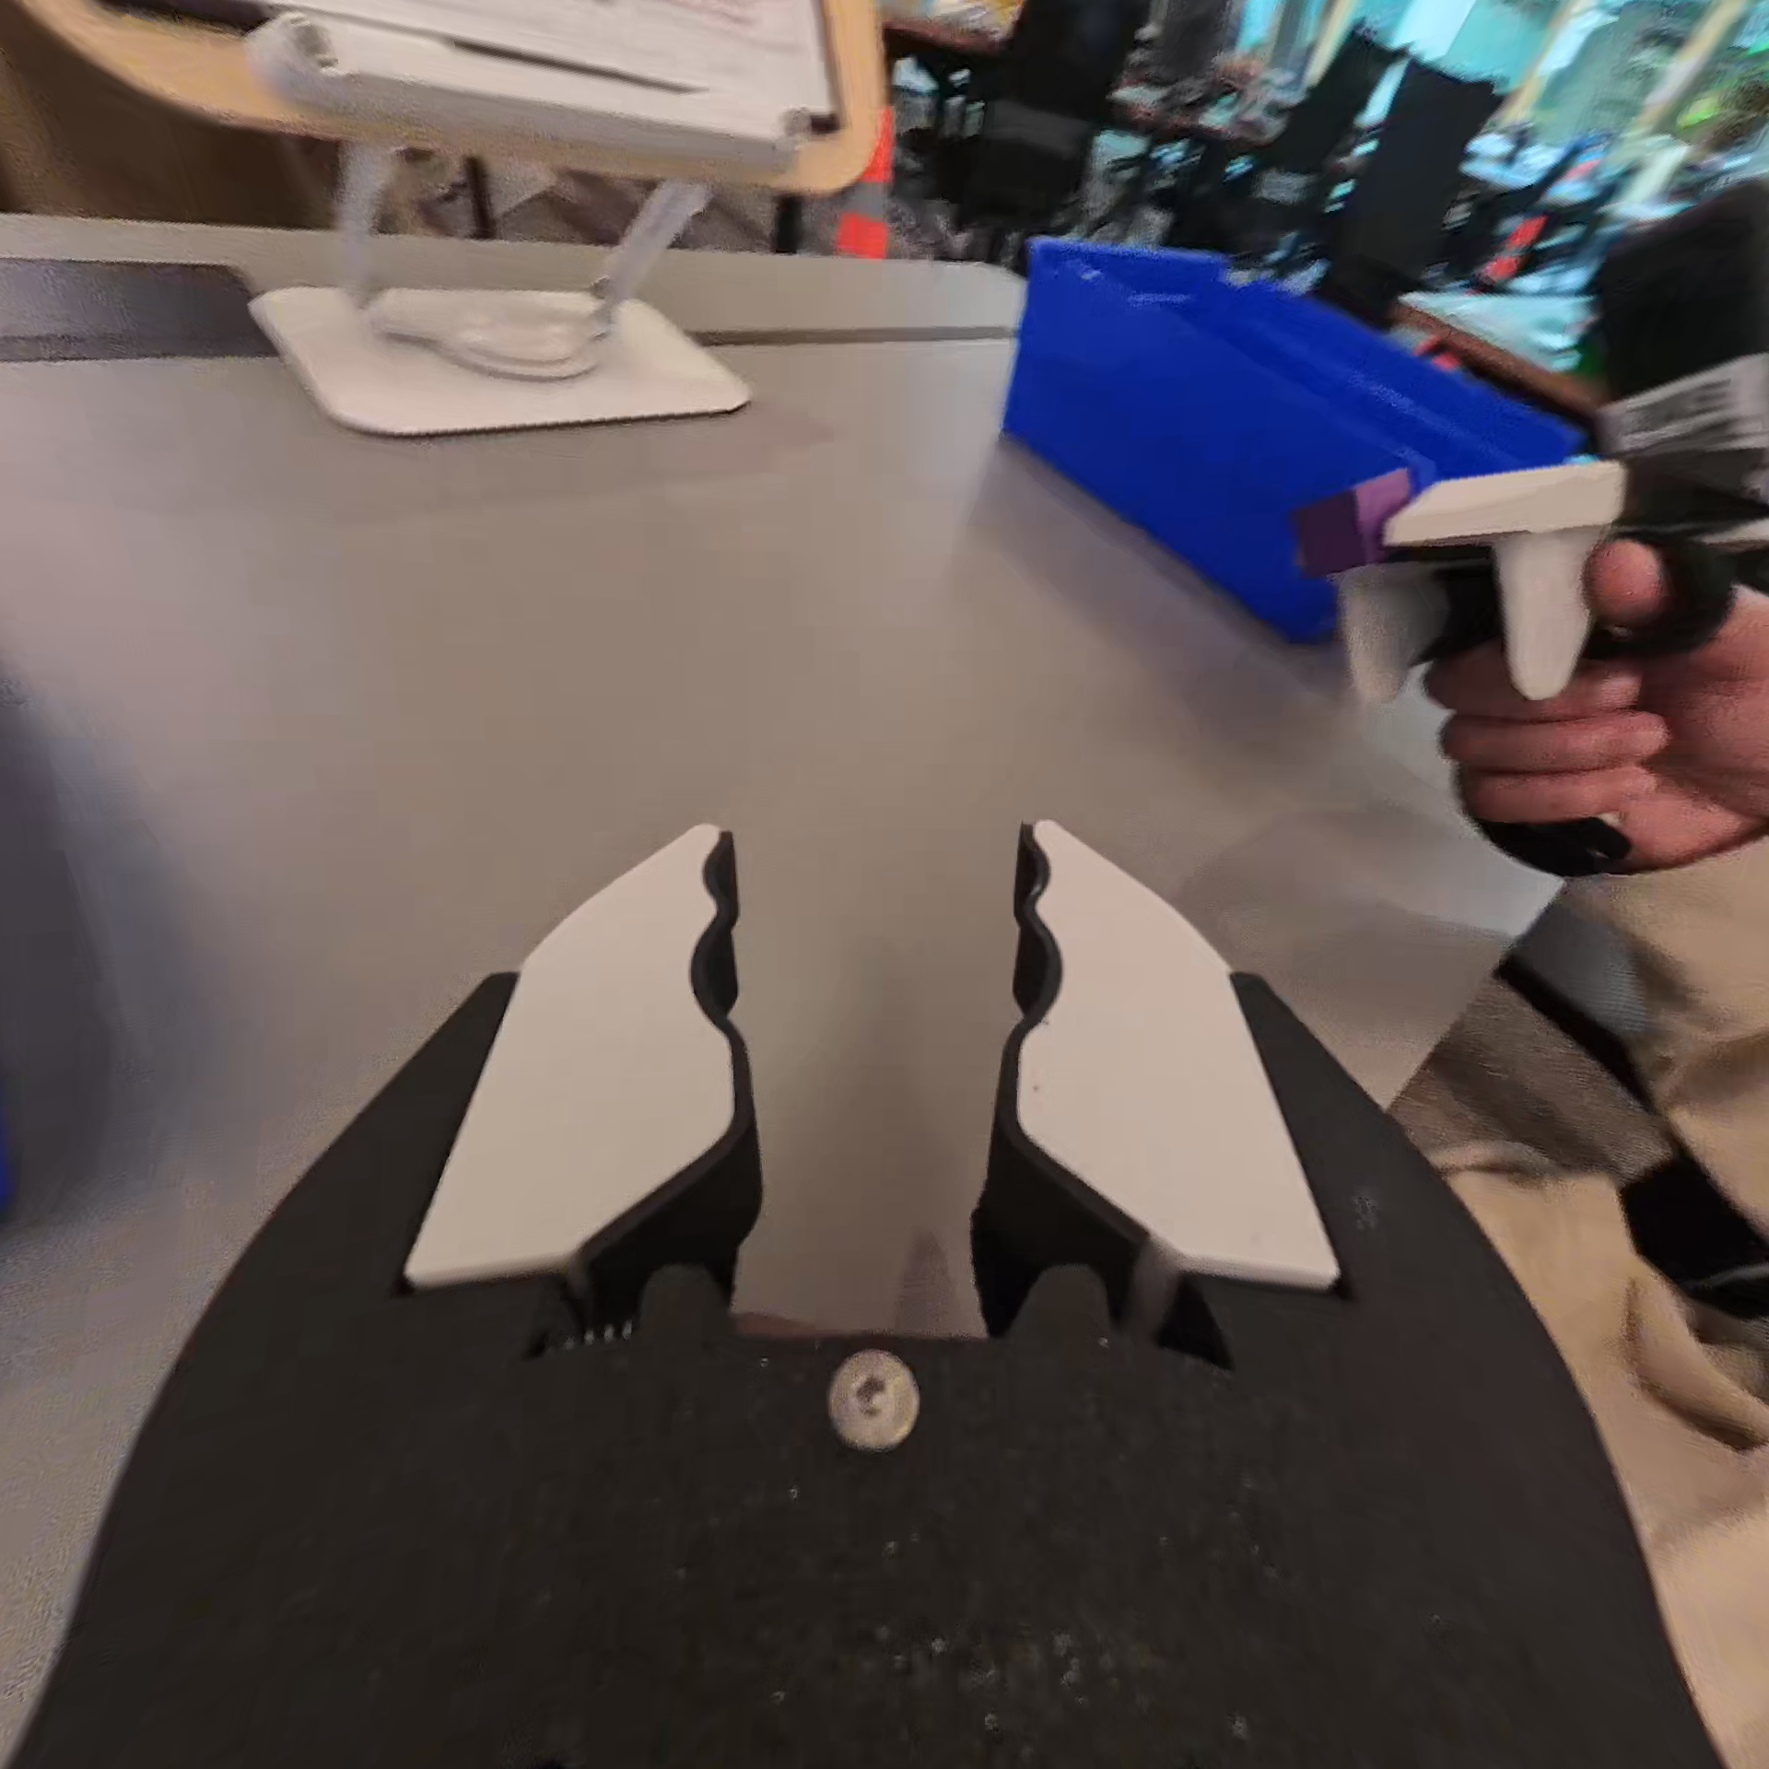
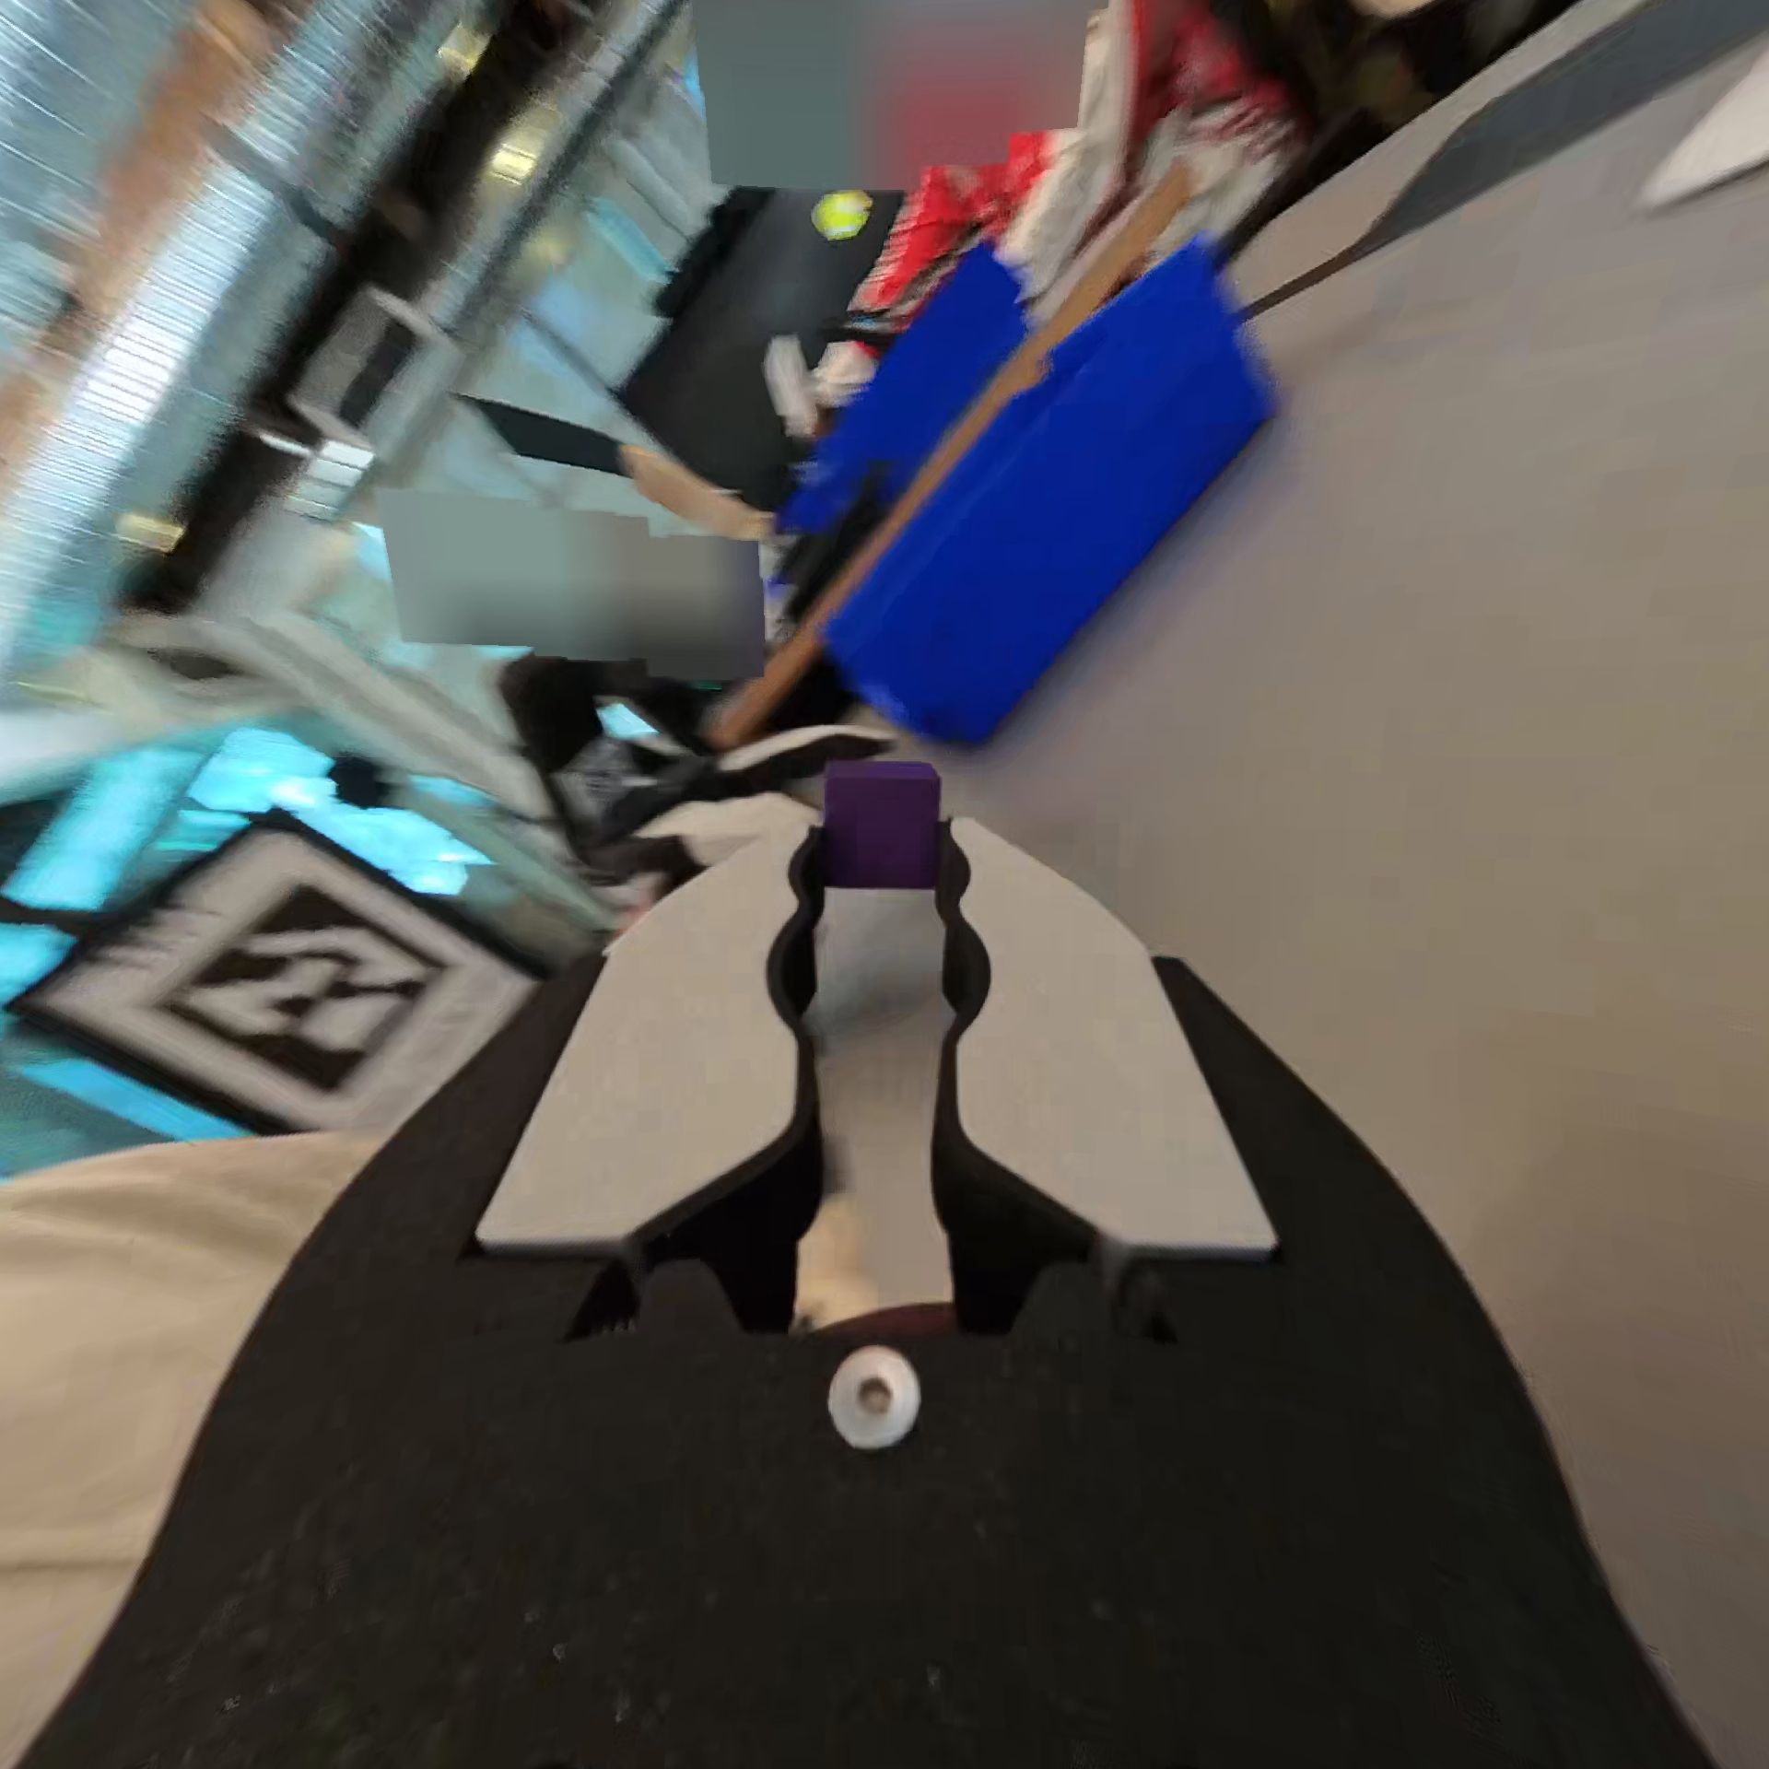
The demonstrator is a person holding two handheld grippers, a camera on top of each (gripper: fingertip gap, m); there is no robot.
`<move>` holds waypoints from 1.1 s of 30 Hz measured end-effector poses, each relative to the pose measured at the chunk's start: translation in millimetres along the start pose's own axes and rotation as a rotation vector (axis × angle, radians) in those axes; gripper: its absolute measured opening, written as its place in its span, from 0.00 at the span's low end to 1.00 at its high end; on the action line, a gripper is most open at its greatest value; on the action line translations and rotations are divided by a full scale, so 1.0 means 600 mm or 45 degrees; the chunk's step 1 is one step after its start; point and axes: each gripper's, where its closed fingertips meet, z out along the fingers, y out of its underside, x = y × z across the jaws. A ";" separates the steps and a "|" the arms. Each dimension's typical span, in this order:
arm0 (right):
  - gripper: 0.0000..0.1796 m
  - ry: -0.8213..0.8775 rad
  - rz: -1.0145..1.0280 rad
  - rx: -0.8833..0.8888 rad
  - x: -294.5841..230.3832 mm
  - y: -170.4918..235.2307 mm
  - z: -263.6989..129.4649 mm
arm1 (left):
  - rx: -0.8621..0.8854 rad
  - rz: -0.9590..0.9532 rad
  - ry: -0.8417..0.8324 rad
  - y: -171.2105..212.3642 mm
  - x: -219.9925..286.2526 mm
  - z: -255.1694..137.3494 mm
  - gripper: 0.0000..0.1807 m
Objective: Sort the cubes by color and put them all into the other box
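Right gripper (image 2: 879,842) pinches the purple cube (image 2: 881,825); carry it level over the blue box (image 2: 1043,536) before letting go. Left gripper (image 1: 876,852) is spread, empty.

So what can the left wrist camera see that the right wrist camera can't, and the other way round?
Only the left wrist view shows its own open, empty left gripper, a white stand on the grey table, and the person's hand holding the other tool. Only the right wrist view shows a black-and-white square marker and blurred room clutter to the left. Both show the right gripper shut on the purple cube, the blue box and the table.
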 end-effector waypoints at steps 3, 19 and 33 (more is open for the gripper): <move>0.12 0.385 -0.312 0.089 0.044 0.008 -0.053 | 0.021 0.055 -0.188 0.008 -0.037 -0.032 0.31; 0.13 1.523 -0.239 -0.579 0.381 -0.210 -0.407 | -0.101 0.018 -0.066 0.035 -0.019 -0.014 0.30; 0.24 1.564 -0.506 -0.395 0.300 -0.246 -0.389 | -0.147 0.105 -0.101 0.054 -0.017 -0.009 0.30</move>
